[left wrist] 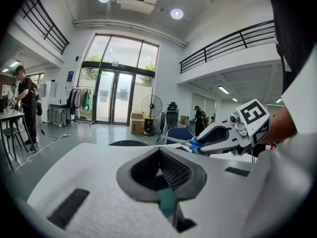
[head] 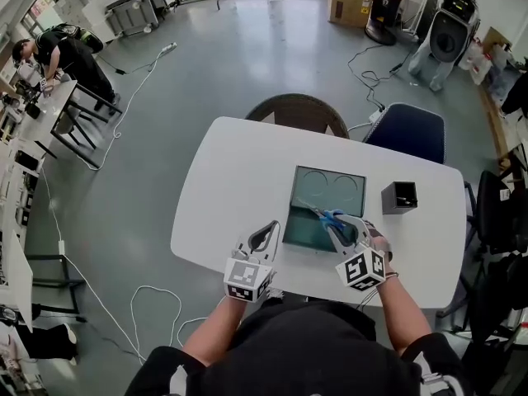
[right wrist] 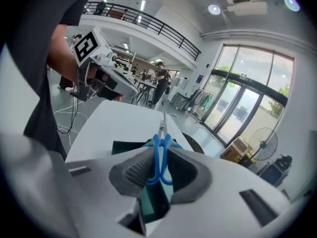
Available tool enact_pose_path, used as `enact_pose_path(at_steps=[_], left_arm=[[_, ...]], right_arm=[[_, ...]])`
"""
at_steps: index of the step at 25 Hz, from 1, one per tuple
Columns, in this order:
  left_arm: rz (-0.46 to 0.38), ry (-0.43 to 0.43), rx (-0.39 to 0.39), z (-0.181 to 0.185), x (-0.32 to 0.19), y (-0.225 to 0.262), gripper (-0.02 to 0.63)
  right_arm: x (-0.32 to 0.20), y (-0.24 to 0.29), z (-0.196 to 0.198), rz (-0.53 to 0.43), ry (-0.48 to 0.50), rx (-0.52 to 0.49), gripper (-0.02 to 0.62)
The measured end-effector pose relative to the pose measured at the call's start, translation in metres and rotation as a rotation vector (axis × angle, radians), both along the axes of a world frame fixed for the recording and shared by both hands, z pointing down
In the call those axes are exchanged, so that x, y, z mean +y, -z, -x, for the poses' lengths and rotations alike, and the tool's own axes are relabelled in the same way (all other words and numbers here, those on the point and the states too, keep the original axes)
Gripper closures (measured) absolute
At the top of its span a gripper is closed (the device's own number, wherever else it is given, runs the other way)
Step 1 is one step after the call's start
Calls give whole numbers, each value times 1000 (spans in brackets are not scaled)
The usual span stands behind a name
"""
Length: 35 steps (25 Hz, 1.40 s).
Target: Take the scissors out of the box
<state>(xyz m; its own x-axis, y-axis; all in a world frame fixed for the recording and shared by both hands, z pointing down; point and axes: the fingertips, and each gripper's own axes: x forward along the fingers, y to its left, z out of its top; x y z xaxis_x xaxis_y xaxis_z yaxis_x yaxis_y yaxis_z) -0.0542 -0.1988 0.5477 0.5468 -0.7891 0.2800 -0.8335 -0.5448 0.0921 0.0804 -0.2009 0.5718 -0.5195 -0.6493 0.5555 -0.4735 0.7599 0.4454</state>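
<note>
The scissors (head: 328, 218) have blue handles and hang above the near right part of the open dark green box (head: 326, 172), blades pointing to the far left. My right gripper (head: 340, 226) is shut on the blue handles (right wrist: 159, 150), and the blades (right wrist: 162, 125) stick out past the fingertips over the box (right wrist: 124, 147). My left gripper (head: 270, 226) hovers by the table's front edge, left of the box, shut with nothing in it. From the left gripper view (left wrist: 159, 150), the right gripper (left wrist: 200, 144) is seen lifted with the scissors (left wrist: 190, 144).
A small black open cube (head: 399, 196) stands on the white table (head: 231, 188) right of the box. A woven chair (head: 299, 106) and a blue chair (head: 406, 130) stand at the far edge. Cables lie on the floor at left.
</note>
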Motion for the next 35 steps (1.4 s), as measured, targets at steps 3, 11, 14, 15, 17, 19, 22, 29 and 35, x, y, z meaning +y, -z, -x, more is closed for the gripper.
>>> enact_pose_path(at_steps=[3, 11, 14, 15, 17, 19, 22, 29, 35], left_arm=[[-2, 1, 4, -3, -2, 4, 598], [-21, 10, 18, -3, -7, 7, 598], [-32, 12, 16, 0, -11, 15, 598], [-35, 12, 16, 1, -12, 16, 598], [-38, 13, 17, 1, -12, 19, 598], [-40, 11, 17, 0, -13, 20, 598], [-43, 5, 17, -3, -13, 20, 598], [-60, -9, 20, -11, -14, 26, 598], [-69, -27, 19, -16, -18, 29, 598]], right_arm=[[-3, 13, -3, -12, -49, -66, 505], [-6, 41, -14, -65, -214, -330, 503], [-6, 55, -17, -87, -262, -414, 503], [-6, 60, -19, -95, -279, -439, 503], [-7, 68, -24, -110, -311, -484, 503], [-8, 75, -30, -123, -341, -521, 503], [-9, 82, -39, -139, -380, -564, 503], [-8, 91, -62, -168, -465, -627, 503], [-9, 95, -74, -180, -509, -643, 503]])
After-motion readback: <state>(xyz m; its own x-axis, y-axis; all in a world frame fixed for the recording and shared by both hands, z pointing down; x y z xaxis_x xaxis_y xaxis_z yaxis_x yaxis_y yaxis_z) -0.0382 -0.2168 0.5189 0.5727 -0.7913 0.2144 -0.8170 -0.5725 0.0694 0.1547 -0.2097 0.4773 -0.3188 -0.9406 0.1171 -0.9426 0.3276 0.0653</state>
